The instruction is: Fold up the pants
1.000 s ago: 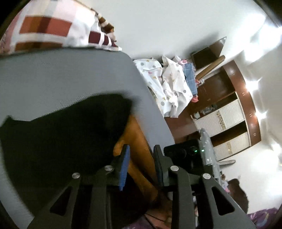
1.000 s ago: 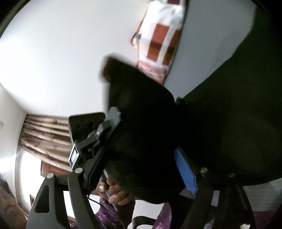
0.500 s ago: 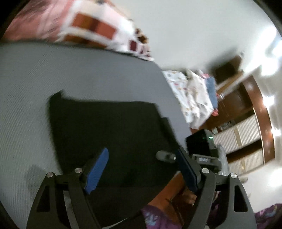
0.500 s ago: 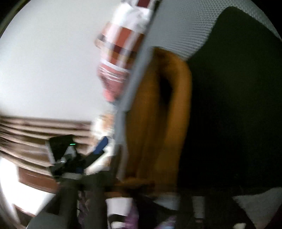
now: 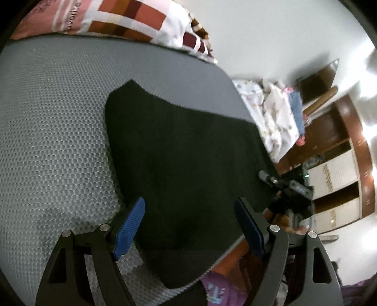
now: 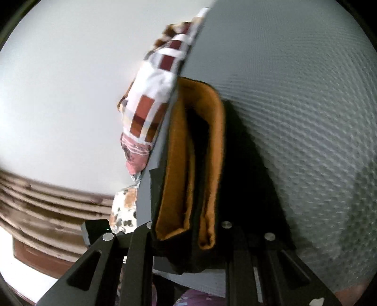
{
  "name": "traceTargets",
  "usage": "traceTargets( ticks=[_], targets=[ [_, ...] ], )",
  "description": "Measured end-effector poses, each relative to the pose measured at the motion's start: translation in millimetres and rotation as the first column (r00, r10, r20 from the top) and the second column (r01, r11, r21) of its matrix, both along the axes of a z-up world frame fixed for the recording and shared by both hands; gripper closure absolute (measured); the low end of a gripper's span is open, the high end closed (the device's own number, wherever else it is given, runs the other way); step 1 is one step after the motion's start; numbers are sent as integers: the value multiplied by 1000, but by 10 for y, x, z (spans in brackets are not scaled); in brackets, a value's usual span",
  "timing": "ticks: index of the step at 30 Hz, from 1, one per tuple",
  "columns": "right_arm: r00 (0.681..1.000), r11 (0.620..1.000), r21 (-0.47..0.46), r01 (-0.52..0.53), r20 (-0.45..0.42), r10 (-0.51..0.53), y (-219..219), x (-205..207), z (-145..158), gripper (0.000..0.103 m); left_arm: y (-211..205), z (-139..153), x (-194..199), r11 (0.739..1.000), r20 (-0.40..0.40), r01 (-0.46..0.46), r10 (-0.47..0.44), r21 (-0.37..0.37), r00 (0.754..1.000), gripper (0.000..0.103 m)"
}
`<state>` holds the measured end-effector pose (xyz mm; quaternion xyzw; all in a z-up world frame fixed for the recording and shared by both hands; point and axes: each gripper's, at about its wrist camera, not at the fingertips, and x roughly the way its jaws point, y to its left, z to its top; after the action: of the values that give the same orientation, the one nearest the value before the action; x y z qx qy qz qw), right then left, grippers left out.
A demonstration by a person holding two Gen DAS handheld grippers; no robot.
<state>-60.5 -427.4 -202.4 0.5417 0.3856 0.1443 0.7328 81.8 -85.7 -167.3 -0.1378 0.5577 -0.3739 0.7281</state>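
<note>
The left wrist view looks steeply down past its own fingers, close over black pants (image 5: 183, 164) on a grey mat (image 5: 51, 141). The right wrist view aims shallower, nearer the folded edge. The 2 views share pants, mat and a checked pillow (image 5: 132, 21).

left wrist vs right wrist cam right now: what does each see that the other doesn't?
Only the left wrist view: the black pants lying flat, the open left gripper over their near edge with nothing pinched, a heap of pale clothes and wooden cabinets beyond.

Only the right wrist view: the right gripper shut on the pants' folded edge, their orange lining showing, and brown curtains.

Both: the grey textured bed surface, the checked pillow and a white wall.
</note>
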Motion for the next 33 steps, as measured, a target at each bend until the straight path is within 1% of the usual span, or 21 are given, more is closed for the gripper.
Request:
traceTargets(
  ticks=[2,6,7,9,11,15,18,20,21,22,23,24,25,27,29,31,33],
  targets=[
    [1000,1000,-21,-8,13,8,28,-4,50,85,-19,-26,6,1000,5,-8,7,20,1000,24],
    [999,1000,21,-22,24,21,66,-8,123,84,12,-6,46,998,26,-40,39,38,999,24],
    [1000,999,29,-24,20,23,70,53,95,84,38,-14,58,998,22,-48,47,40,999,24],
    [999,999,22,-30,-19,31,37,100,46,82,79,-55,82,997,11,-56,55,50,998,24],
    [999,999,36,-25,-19,26,-28,40,73,81,125,-98,101,996,2,-66,66,66,998,24],
    [999,999,-24,-35,-28,34,-111,-45,137,80,209,-203,125,994,-31,-84,86,77,996,24],
    [998,998,-32,-46,-38,45,-134,-58,104,79,233,-279,134,993,-52,-92,96,75,994,24],
    [998,999,-6,-35,-56,34,-199,-69,81,72,244,-275,129,993,-45,-92,95,68,994,24],
    [998,1000,23,-11,-68,13,-270,-94,73,60,239,-271,116,993,-45,-89,92,71,995,24],
    [998,999,45,12,-57,-9,-333,-133,79,50,248,-269,112,993,-45,-87,91,73,995,24],
    [998,997,54,47,-39,-45,-429,-187,116,47,248,-262,107,994,-45,-83,87,75,995,24],
    [997,996,39,75,-28,-74,-519,-242,168,45,247,-255,104,994,-46,-79,82,72,996,24],
    [995,995,3,101,-22,-101,-629,-309,238,45,232,-250,112,995,-51,-72,75,64,996,24],
    [994,993,-45,105,-26,-106,-749,-356,317,43,196,-266,131,998,-74,-58,61,40,995,23],
    [998,996,-72,58,-32,-61,-736,-305,355,43,173,-266,133,998,-74,-54,55,15,996,20],
    [999,993,-115,-10,-39,6,-622,-194,380,42,137,-298,147,999,-105,-36,34,-22,994,20],
    [996,984,-163,-71,-58,62,-500,-92,365,42,120,-331,163,997,-143,-32,22,-74,990,19]
  ],
)
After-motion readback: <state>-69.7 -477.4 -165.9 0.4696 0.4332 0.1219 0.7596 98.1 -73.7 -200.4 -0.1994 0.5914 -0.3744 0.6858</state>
